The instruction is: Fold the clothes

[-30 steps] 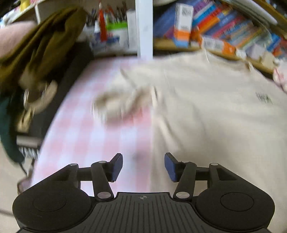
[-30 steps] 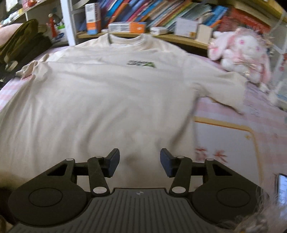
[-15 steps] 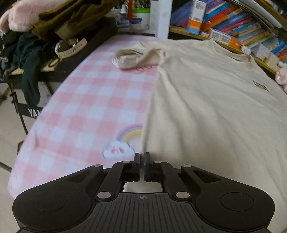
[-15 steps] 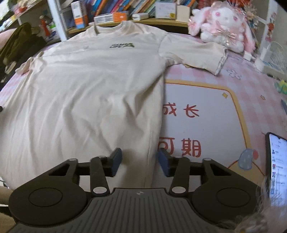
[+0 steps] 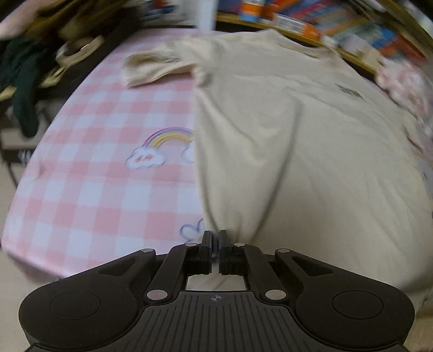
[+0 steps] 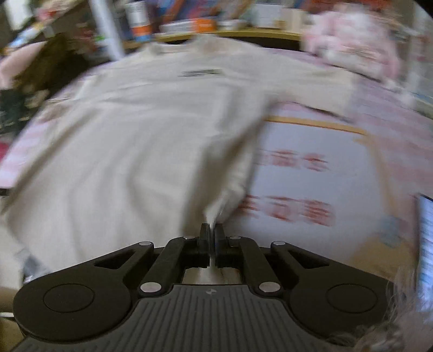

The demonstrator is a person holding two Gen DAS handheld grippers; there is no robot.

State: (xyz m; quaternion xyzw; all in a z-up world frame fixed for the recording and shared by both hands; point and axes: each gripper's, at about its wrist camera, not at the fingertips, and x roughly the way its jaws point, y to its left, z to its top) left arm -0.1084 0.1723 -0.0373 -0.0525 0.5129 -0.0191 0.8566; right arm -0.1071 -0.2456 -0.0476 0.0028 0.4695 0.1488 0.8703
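1. T-shirt (image 5: 297,140), left wrist view: the cream garment lies spread over the centre and right of the frame on a pink checked tablecloth (image 5: 102,168), its right side cut off by the frame edge. The left gripper (image 5: 215,236), at bottom centre, has its fingers pressed together on the shirt's near left hem corner, and cloth bunches up from the pinch. One sleeve (image 5: 154,67) lies crumpled at upper left. A small chest print is too blurred to read. The shelf of books (image 5: 338,24) along the top and the dark clothes (image 5: 24,78) at far left are smeared.

2. Right wrist view: heavy blur throughout. The T-shirt (image 6: 140,130) fills the left and centre. The right gripper (image 6: 212,228), at bottom centre, is clamped on its near right hem corner. A pink plush toy (image 6: 351,48) at upper right is only a vague shape. Red characters on the tablecloth (image 6: 311,135) are unreadable. A phone (image 6: 426,243) is cut off at the right edge.
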